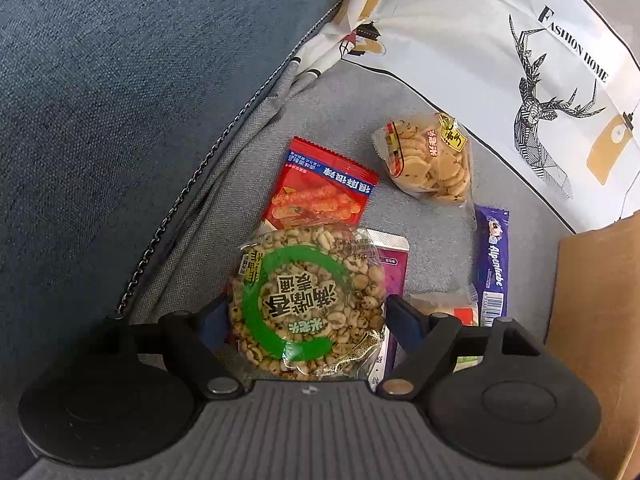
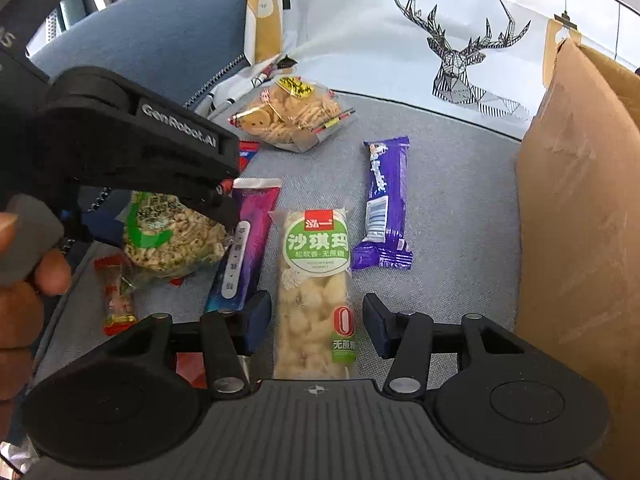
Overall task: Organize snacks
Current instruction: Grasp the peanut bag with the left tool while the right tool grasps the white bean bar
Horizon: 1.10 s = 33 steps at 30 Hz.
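Snacks lie scattered on a grey sofa cushion (image 1: 352, 92), and we hold a gripper over two of them. Between the fingers of our left gripper (image 1: 306, 314) sits a round puffed-grain cake (image 1: 306, 300) in clear wrap, printed with a thick green ring and bold dark characters; its edges reach both fingers, which stand spread wide, though we cannot tell whether they press on it. Beyond those fingers lies a red packet (image 1: 320, 188) picturing reddish strips, partly under the cake. A purple-and-white sachet (image 1: 390, 268) pokes out from beneath the cake just inside the right finger. Further ahead and to the right rests a clear bag of small round crackers (image 1: 428, 160) with a yellow tag, and right of the right finger lies a long purple Alpenliebe bar (image 1: 492, 264).

Our right gripper (image 2: 316, 320) has its fingers parted on either side of a sachima bar (image 2: 314, 292): a pale, lumpy block in clear wrap with a green round label, a small red square above it and a red zero lower down. A gap shows on each side, so the fingers do not touch it. A cardboard box (image 2: 576, 220) stands far right of them, and a deer-print pillow (image 2: 460, 52) lies beyond.
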{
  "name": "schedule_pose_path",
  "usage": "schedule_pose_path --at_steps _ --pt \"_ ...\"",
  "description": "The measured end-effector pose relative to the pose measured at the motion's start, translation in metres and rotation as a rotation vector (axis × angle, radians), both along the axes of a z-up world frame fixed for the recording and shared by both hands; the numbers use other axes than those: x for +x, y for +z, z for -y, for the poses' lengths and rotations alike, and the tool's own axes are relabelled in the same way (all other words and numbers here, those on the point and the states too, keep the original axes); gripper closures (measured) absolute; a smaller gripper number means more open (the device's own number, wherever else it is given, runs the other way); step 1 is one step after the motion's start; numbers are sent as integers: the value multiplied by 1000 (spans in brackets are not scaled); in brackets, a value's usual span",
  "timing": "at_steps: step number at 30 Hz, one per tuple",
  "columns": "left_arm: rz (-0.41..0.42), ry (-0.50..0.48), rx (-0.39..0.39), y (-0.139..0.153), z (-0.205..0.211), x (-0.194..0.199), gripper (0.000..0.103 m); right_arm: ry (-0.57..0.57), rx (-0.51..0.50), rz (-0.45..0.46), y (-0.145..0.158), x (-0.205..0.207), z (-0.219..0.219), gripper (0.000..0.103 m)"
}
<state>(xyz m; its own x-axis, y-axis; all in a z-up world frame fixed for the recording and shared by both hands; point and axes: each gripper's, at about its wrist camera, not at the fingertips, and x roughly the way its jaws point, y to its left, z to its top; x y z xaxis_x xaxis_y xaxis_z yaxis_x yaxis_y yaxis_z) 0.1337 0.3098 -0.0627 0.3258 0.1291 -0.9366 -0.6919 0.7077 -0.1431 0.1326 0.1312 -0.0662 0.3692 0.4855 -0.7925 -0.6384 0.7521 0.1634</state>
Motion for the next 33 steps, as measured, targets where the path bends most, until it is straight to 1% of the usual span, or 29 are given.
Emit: schedule_pose_path --at_steps 10,12,13,14,18,26,33 --pt "4 1 3 0 1 -2 18 3 -27 28 -2 -1 -5 51" --pt "5 0 4 0 1 -2 18 6 -26 35 -1 -2 -5 58" --pt "5 0 5 0 1 -2 19 9 -23 37 -1 -2 -5 64" --pt "5 -2 7 0 1 -1 20 9 -21 38 0 -2 -4 65" --pt "14 -7 10 2 2 -1 20 -7 -7 40 4 -1 1 65" --pt "45 -6 14 9 2 -1 20 -48 46 60 22 2 13 65" --pt "52 -7 14 11 3 -1 20 -57 48 56 21 3 17 65"
